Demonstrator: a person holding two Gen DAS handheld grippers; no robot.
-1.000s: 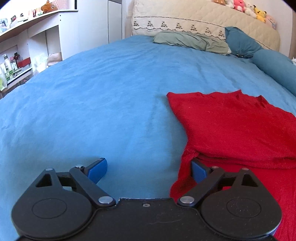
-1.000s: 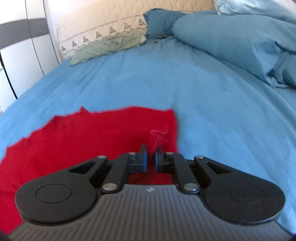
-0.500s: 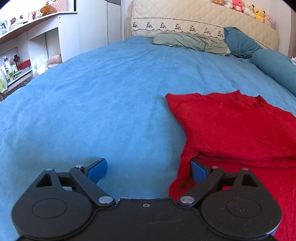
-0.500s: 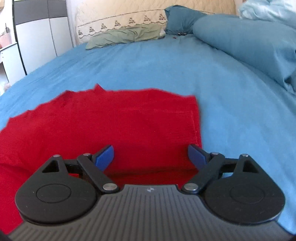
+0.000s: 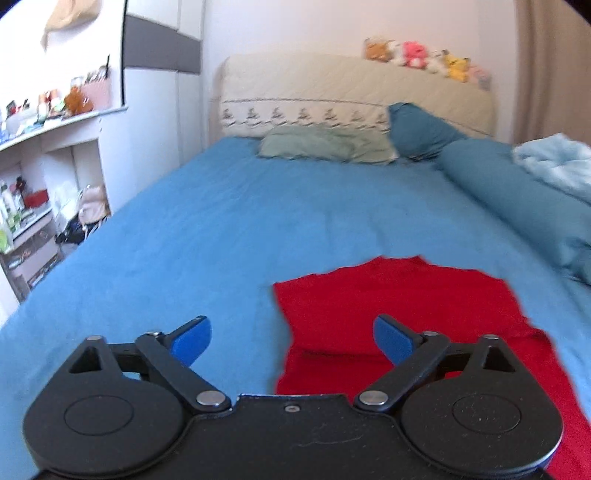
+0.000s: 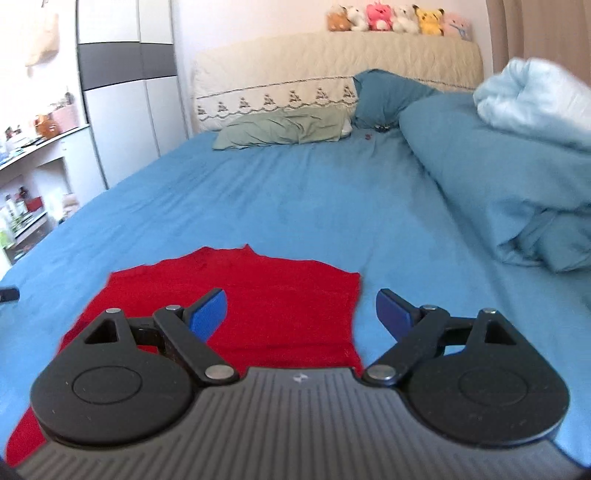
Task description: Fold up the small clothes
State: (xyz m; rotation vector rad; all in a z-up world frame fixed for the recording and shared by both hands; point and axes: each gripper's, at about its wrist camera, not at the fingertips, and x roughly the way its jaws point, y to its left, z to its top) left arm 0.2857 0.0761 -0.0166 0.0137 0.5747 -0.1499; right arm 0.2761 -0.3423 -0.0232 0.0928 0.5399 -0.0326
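A red garment is laid flat on the blue bedsheet, at the near end of the bed. A fold line is seen across it in the left wrist view, where an upper layer lies over a lower one; in the right wrist view that line is hidden behind the gripper body. The near edge of the garment is cut off in both views by the black housings, so its full outline cannot be made out. Both pictures are slightly blurred, and the fabric's detail is hard to read.

The left gripper is held with its blue-tipped fingers spread wide apart and nothing between them; the left edge of the garment is framed in the gap. The right gripper is likewise spread wide and holds nothing, its left finger over the red cloth and its right finger over bare sheet. Whether either tool touches the cloth cannot be told.

A small dark object at the left border is shown only by the right wrist view; it is too cut off to name.

Farther up the bed a green pillow and a dark blue pillow are set against the cream headboard, with soft toys lined along its top. A rolled blue duvet lies along the right side, with a pale blue blanket on top of it. Cluttered white shelves stand to the left of the bed.
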